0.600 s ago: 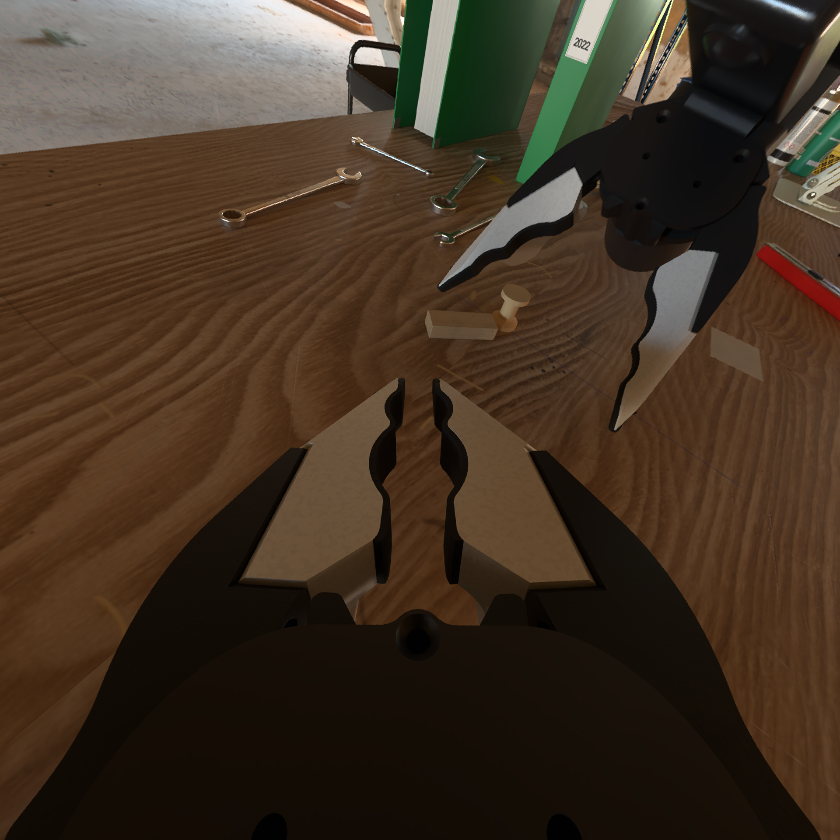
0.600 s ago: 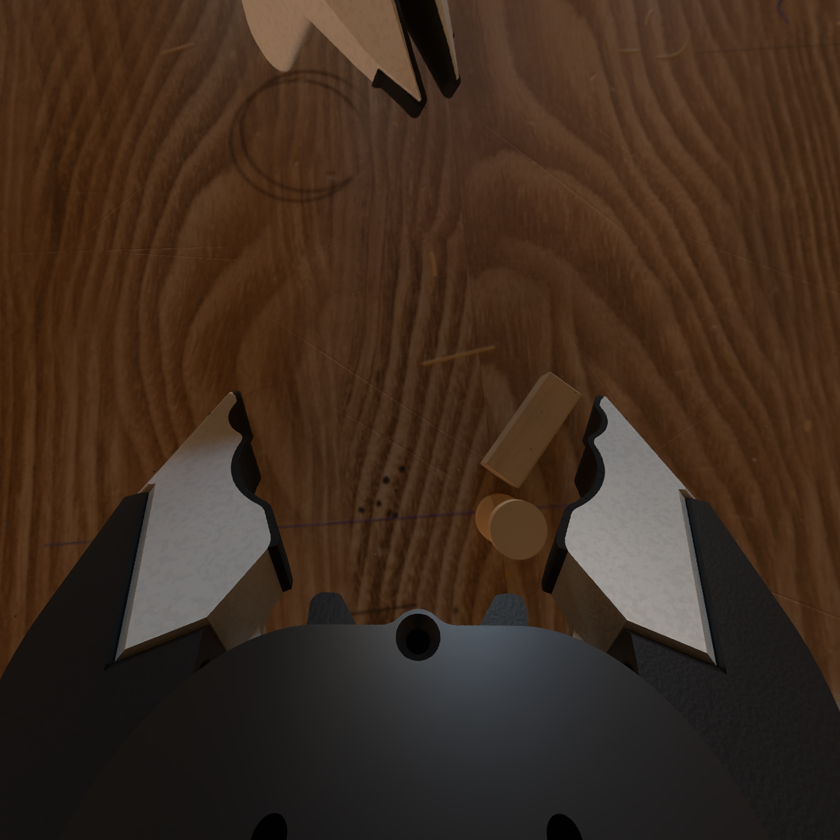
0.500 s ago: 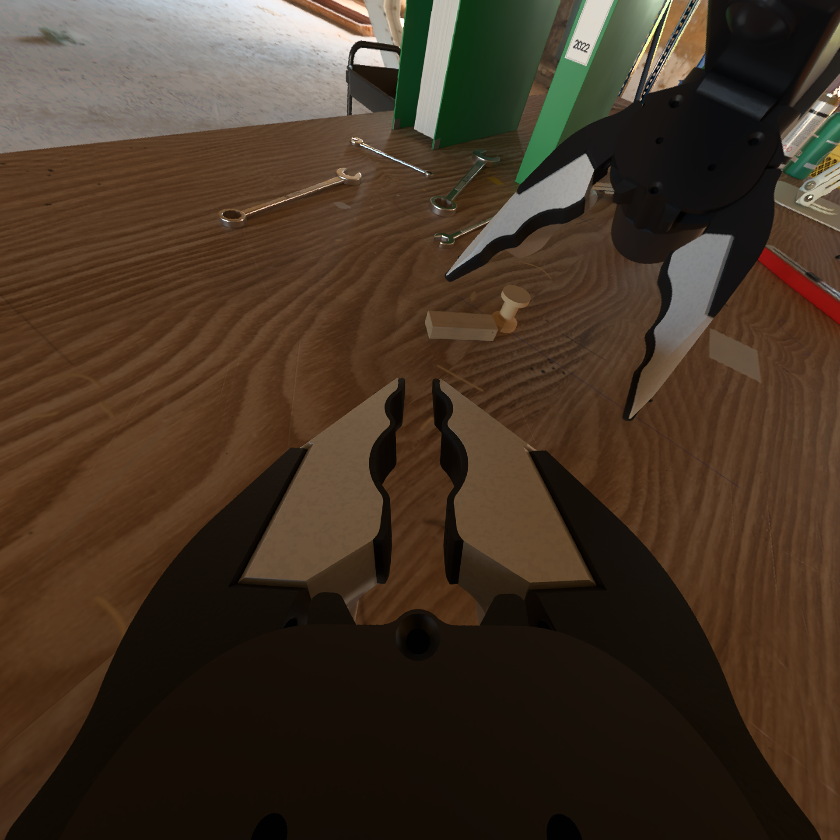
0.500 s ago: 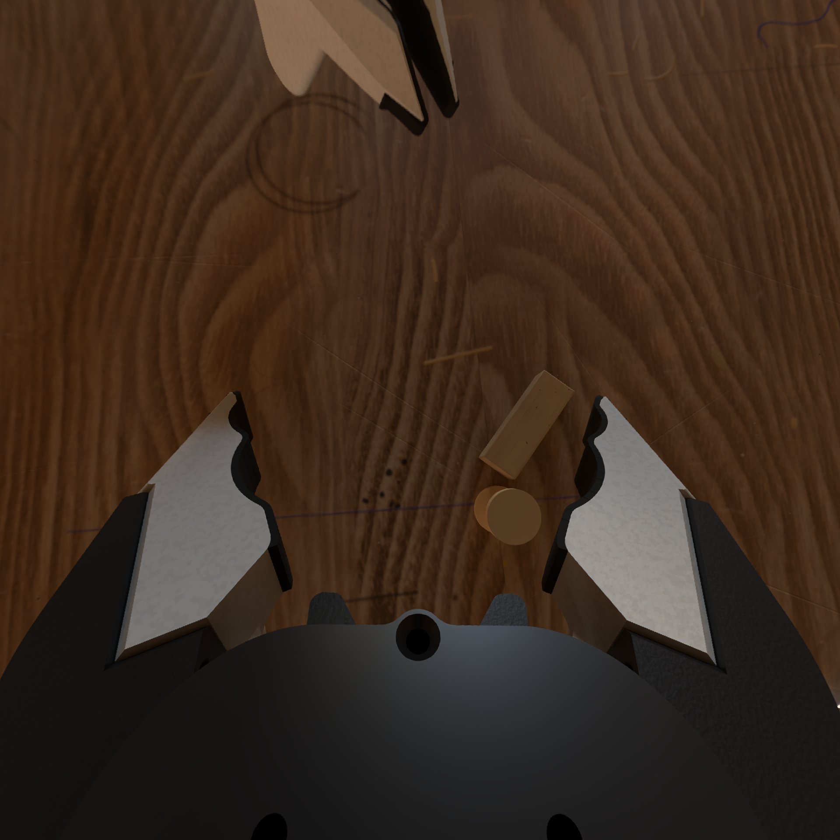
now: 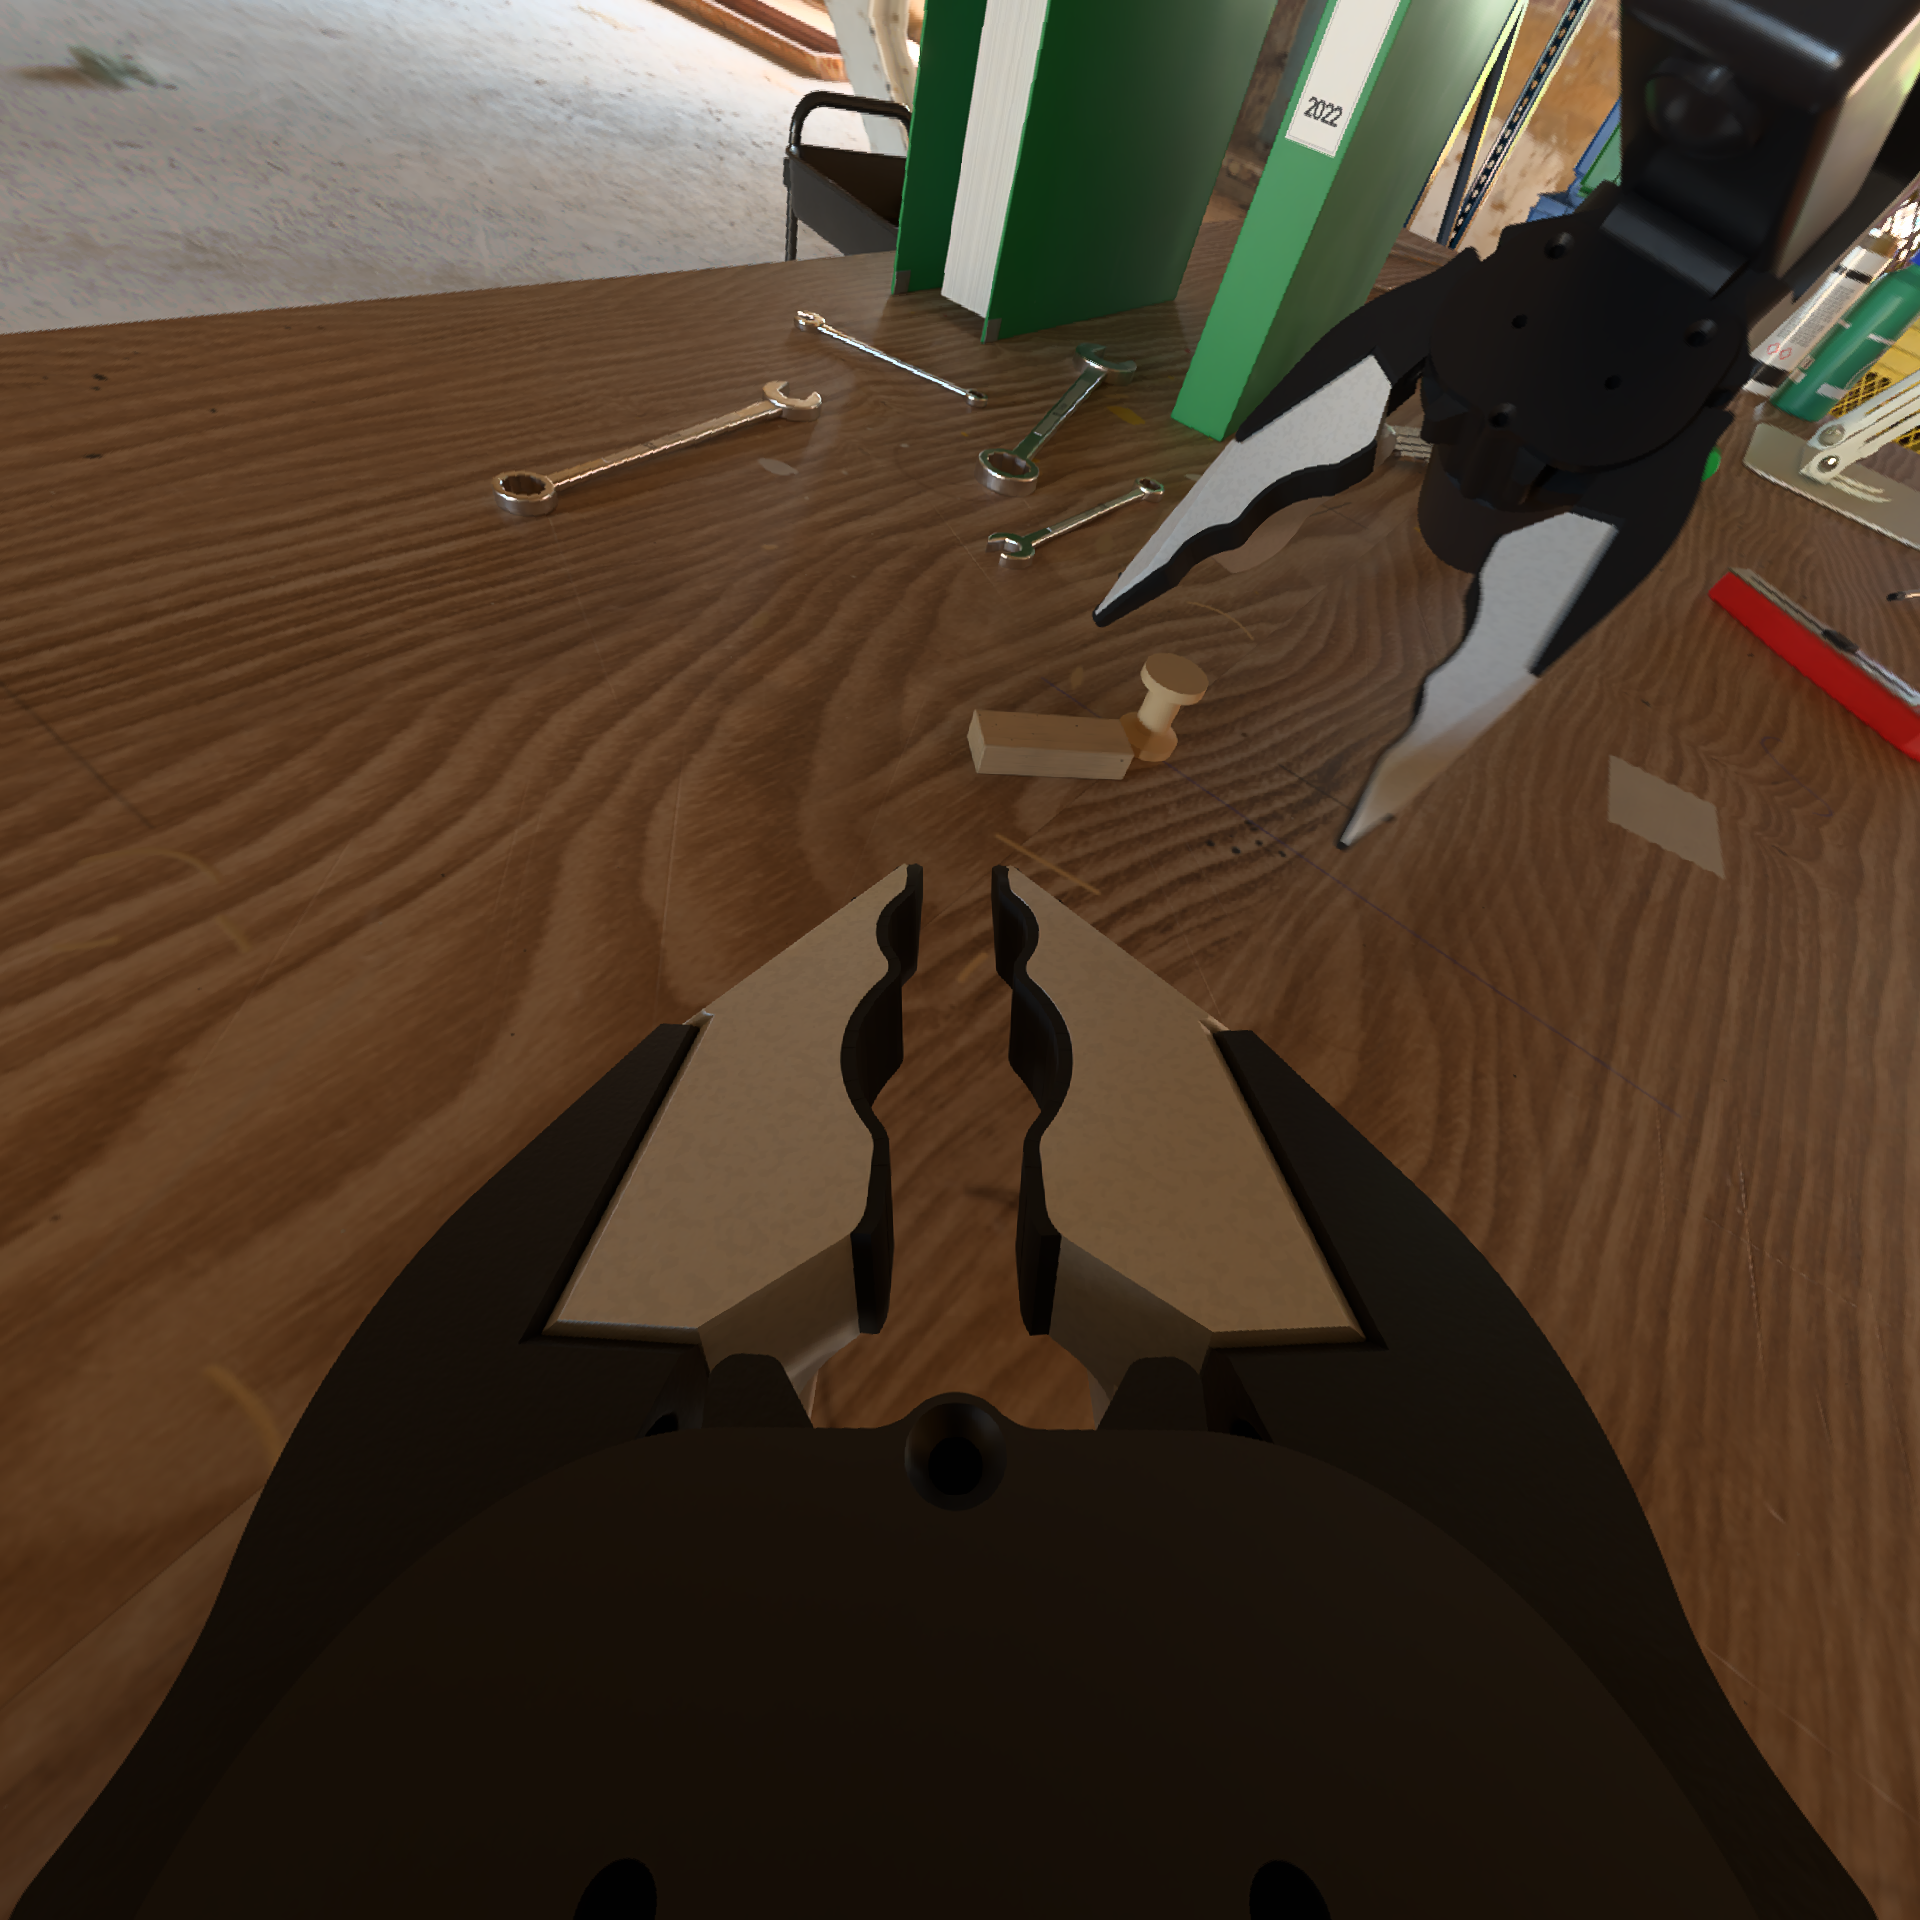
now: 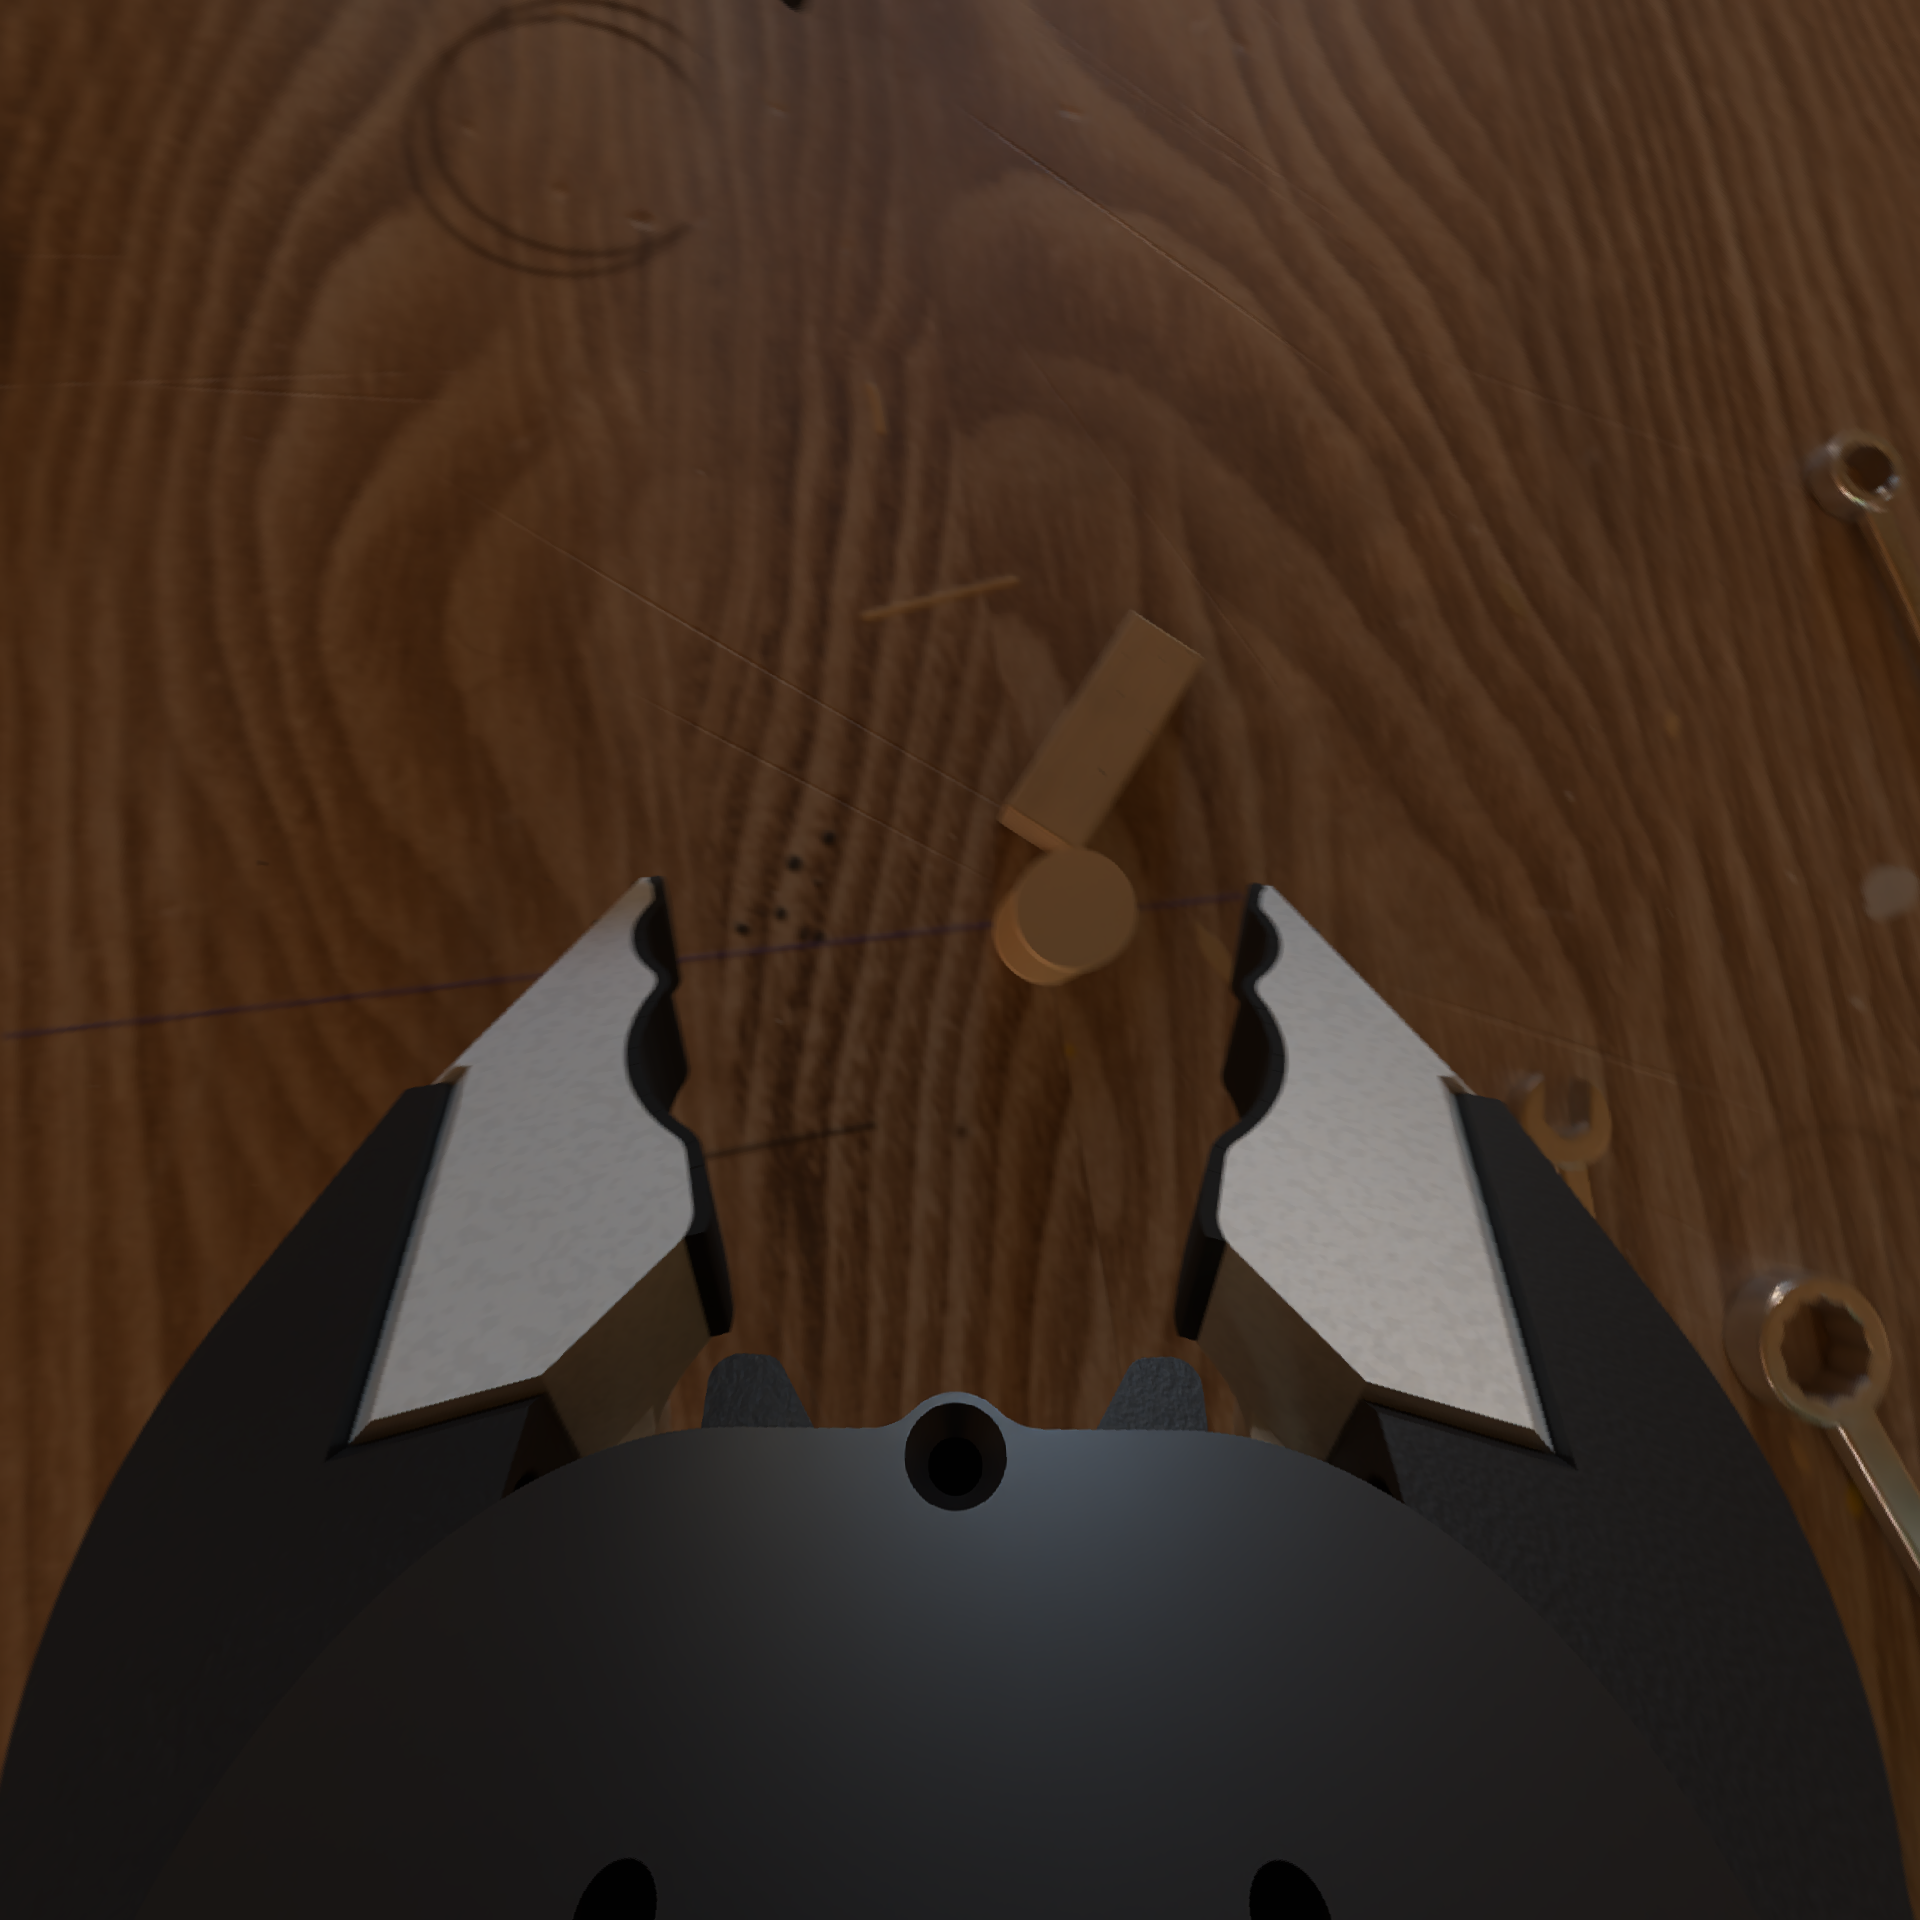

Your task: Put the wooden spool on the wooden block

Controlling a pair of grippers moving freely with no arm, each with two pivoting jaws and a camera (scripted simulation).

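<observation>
A small wooden spool (image 5: 1169,707) stands upright on the table, touching the right end of a pale wooden block (image 5: 1044,746) that lies flat. My right gripper (image 5: 1226,729) hovers above them, open wide and empty, tips pointing down. In the right wrist view the spool (image 6: 1065,920) lies just ahead of the open gripper (image 6: 954,888), right of centre, with the block (image 6: 1107,743) beyond it. My left gripper (image 5: 951,883) is low over the table, short of the block, its fingers nearly together with nothing between them.
Several wrenches (image 5: 655,452) lie on the wooden table (image 5: 312,727) beyond the block. Two green binders (image 5: 1039,156) stand at the back. A red tool (image 5: 1808,655) lies at the right. Wrenches (image 6: 1829,1361) also show at the right of the right wrist view.
My right gripper has risen and drawn back to the right. The spool and block now sit ahead of its tips instead of beside the right finger. The left gripper has not moved.
</observation>
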